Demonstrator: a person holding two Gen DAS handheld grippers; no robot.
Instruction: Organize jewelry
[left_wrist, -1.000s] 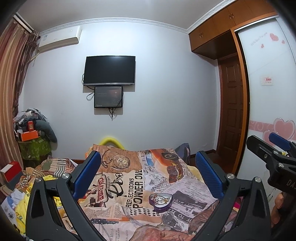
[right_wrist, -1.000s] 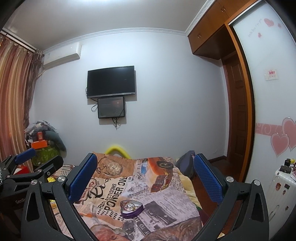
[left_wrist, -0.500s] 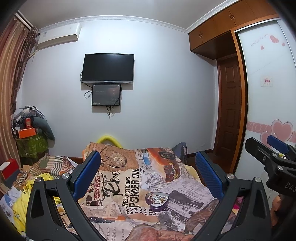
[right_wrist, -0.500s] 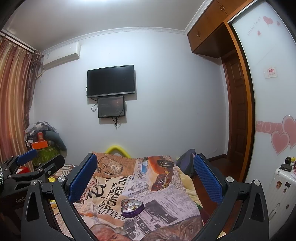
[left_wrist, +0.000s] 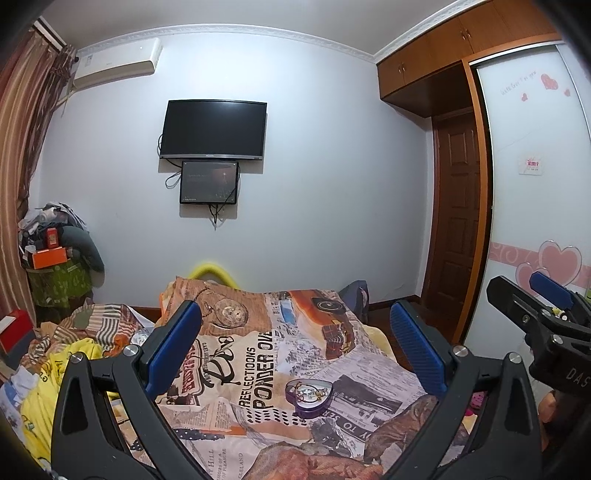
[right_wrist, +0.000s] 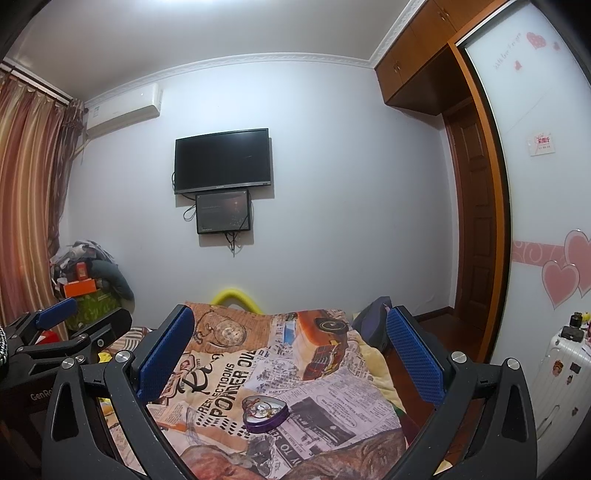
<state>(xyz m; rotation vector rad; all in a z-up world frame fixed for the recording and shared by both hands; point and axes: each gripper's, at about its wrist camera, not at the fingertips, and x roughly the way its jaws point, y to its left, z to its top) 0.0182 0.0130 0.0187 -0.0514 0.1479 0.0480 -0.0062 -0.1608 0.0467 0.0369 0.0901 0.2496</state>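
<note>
A: Where's the jewelry?
B: In the purple heart-shaped tin (left_wrist: 309, 394) on the bed's printed quilt (left_wrist: 258, 354), at 6 o'clock of both views.
A: The tools?
B: Left tool (left_wrist: 295, 347) and right tool (right_wrist: 290, 349) hang released, spread wide above it, grasping nothing.

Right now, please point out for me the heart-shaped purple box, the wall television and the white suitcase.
heart-shaped purple box (right_wrist: 265, 412), right wrist view, on its open inside with the jewelry.
wall television (left_wrist: 213, 130), left wrist view, middle of the dark screen.
white suitcase (right_wrist: 561, 365), right wrist view, on its front shell.
</note>
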